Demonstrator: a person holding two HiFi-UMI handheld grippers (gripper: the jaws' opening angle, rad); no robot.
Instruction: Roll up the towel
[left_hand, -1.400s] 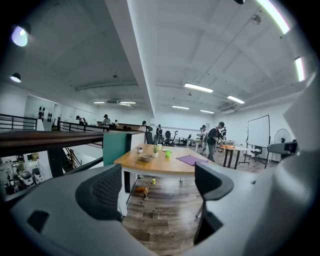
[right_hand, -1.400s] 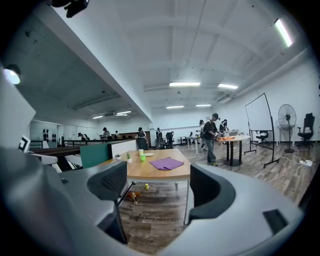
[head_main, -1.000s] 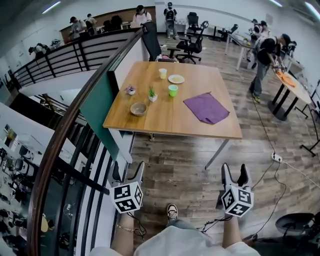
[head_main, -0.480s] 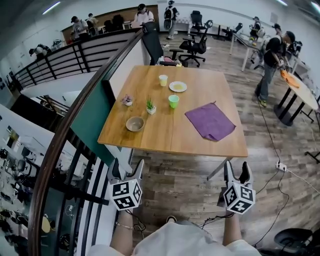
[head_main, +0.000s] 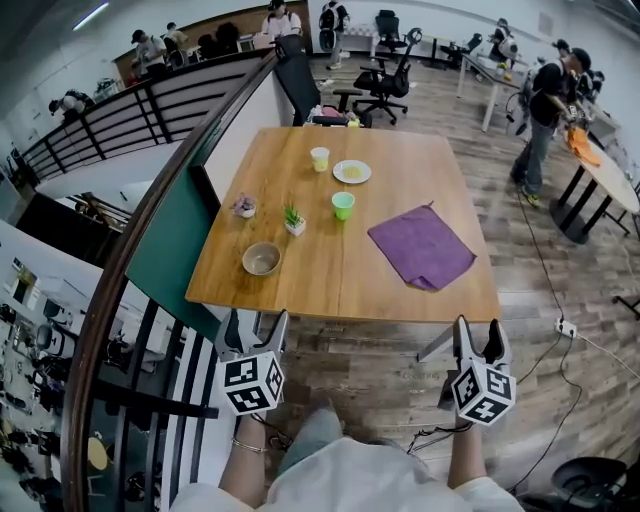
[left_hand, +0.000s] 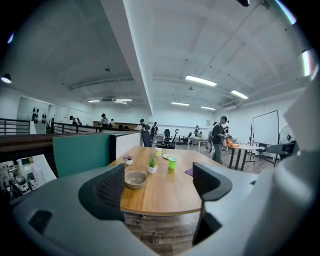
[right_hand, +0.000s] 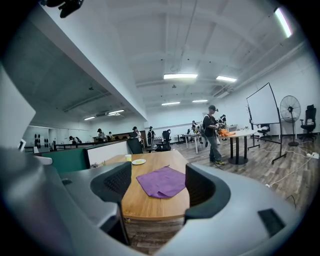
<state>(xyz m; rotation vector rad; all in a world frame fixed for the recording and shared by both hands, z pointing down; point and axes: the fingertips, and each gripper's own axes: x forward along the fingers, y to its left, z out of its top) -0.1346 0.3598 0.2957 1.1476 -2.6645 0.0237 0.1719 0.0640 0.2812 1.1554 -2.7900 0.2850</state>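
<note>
- Towel (head_main: 421, 247) — purple, flat, 3 o'clock side of counter (head_main: 330, 285).
- Left hand-held gripper (head_main: 256, 326) — jaws wide, just been closing slightly, nothing between.
- Right hand-held gripper (head_main: 478, 335) — wide, empty.

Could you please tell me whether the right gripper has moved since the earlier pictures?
Yes. In the head view the right gripper has come closer to the near edge of the wooden table.

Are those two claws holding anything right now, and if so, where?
Nothing is held. The left claw, jaws just closing slightly, and the right claw are both open and empty; the purple towel lies flat on the table.
</note>
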